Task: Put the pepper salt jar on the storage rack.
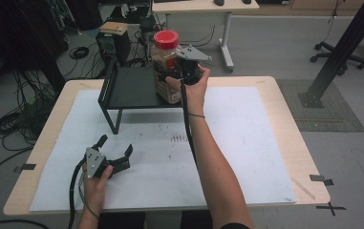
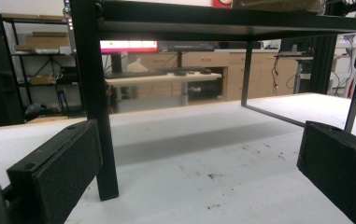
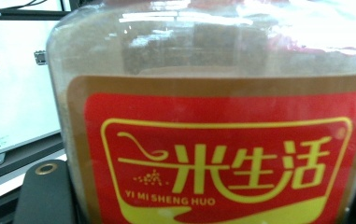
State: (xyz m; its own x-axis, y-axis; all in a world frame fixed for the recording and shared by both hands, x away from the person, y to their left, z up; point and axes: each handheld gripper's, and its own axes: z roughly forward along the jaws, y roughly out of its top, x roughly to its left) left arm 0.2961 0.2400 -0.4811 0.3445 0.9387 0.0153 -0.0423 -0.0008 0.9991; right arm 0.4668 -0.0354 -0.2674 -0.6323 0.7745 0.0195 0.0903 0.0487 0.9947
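My right gripper (image 1: 182,76) is clamped on the clear plastic jar with the red screw lid and red-and-yellow label (image 1: 166,67), its black jaws pressed against either side of the jar's lower body; in the right gripper view the label (image 3: 227,158) sits so close to the camera that I can make out only the edges of the jaws at the bottom corners. The jar is full of a brownish granular stuff and stands upright at the right front corner of the black metal shelf stand (image 1: 127,88). From these pictures I cannot tell whether its base is already resting on the shelf top or is just above it.

My left gripper (image 1: 115,151) lies low on the white paper sheet covering the table (image 1: 246,143), jaws spread wide and holding nothing, pointing toward the stand's near leg (image 2: 96,98).

As I judge it, the step in hand is seating the jar on the shelf. To do it well I should keep the jar vertical, since it is tall and heavy with filling, and lower it until the base sits flat, with all of it inside the shelf edge rather than overhanging the corner. Only then should I ease the jaws apart, evenly, and draw straight back toward myself so neither pad drags the label and tips the jar.
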